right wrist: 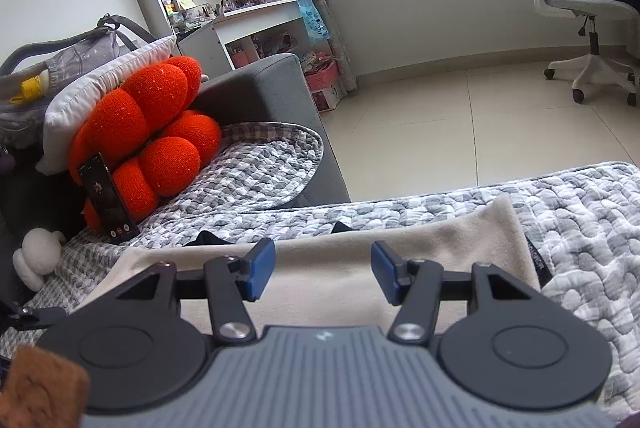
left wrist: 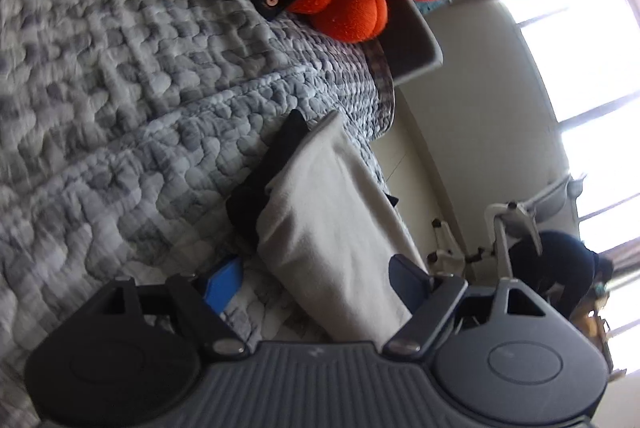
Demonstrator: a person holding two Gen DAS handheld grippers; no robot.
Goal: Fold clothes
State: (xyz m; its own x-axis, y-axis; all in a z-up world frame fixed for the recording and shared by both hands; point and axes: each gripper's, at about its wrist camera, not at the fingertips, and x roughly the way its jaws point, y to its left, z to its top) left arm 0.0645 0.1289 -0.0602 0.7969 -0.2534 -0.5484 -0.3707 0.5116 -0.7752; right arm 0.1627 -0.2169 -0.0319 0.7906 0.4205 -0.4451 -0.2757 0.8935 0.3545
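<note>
My left gripper [left wrist: 316,282] stands released, its blue pads [left wrist: 222,286] spread either side of the folded cream garment [left wrist: 332,224], not pinching it. My right gripper [right wrist: 322,270] is released too, hovering over the same cloth. The garment lies along the quilted grey blanket's [left wrist: 120,88] edge, black clothing [left wrist: 264,180] beneath it. Farther off, a phone [right wrist: 108,198] leans against an orange cushion [right wrist: 156,132].

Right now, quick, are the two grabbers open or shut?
Left gripper: open, its fingers either side of the beige cloth, not pinching it.
Right gripper: open, holding nothing, over the same cloth.
</note>
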